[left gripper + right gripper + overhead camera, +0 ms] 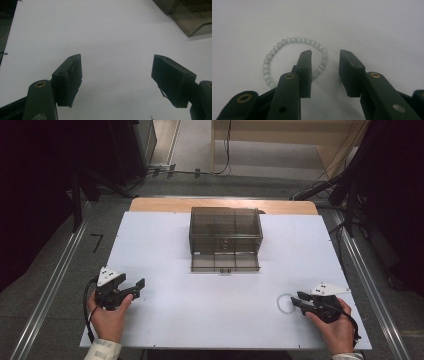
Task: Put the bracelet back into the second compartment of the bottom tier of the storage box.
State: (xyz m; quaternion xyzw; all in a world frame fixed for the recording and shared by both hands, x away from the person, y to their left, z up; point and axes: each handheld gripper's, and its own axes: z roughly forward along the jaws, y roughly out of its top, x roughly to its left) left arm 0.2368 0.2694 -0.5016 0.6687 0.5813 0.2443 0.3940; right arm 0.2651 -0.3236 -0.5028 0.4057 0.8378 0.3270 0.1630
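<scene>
A pale bead bracelet (277, 46) lies flat on the white table, seen small in the high view as the bracelet (283, 304) at the front right. My right gripper (296, 299) is open just over it, with the bracelet's right side between its jaws (325, 55); the left finger (305, 67) hides part of the ring. My left gripper (139, 287) is open at the front left, over bare table (117, 65), nothing between its jaws. A smoky clear plastic box (225, 231) with its front flap folded down stands at the table's far middle.
The box's corner (190, 17) shows at the upper right of the left gripper view. The white table top (200, 300) is bordered by metal rails (55, 280) on both sides. Dark stands and cables stand beyond the far edge.
</scene>
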